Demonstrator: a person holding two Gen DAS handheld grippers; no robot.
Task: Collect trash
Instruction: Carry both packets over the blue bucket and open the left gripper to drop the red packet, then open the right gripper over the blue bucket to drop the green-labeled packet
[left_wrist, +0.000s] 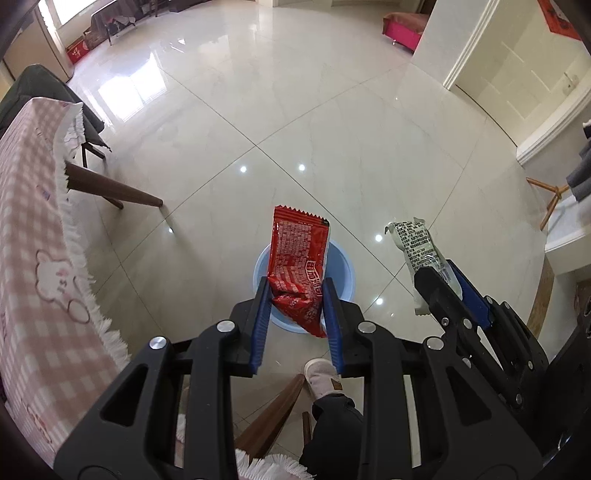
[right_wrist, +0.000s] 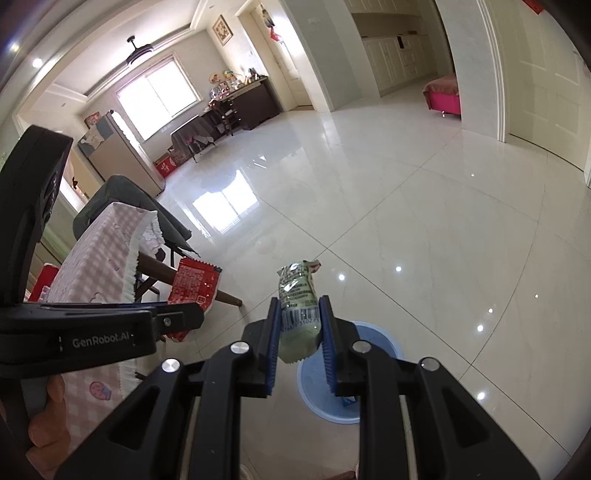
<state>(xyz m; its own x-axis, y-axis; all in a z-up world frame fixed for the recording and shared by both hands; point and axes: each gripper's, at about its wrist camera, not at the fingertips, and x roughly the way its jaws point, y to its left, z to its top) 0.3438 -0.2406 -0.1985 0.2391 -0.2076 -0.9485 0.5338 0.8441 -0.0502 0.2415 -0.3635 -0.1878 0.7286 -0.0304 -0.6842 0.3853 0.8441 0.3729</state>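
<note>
Holding both pieces over the blue bin (left_wrist: 343, 266): left gripper (left_wrist: 297, 291) clamped on red wrapper (left_wrist: 299, 258), right gripper (right_wrist: 299, 321) clamped on pale green packet (right_wrist: 297, 295). Pickup looks done; dropping both remains.

My left gripper (left_wrist: 297, 291) and its red wrapper (left_wrist: 301, 266) cover the middle of the blue bin (left_wrist: 341, 269), so from that camera I cannot see what lies inside. The print on the red wrapper is too small to read. In my right wrist view, the right gripper (right_wrist: 299, 325) and the green-white wrapper (right_wrist: 297, 314) hide the bin's (right_wrist: 373, 334) rim at 10 o'clock; a small blue scrap (right_wrist: 348, 400) inside it is half hidden behind a finger. The pink checked tablecloth (left_wrist: 33, 229) runs off the frame at 9 o'clock. My slipper (left_wrist: 321, 373) is partly masked by the gripper body.
</note>
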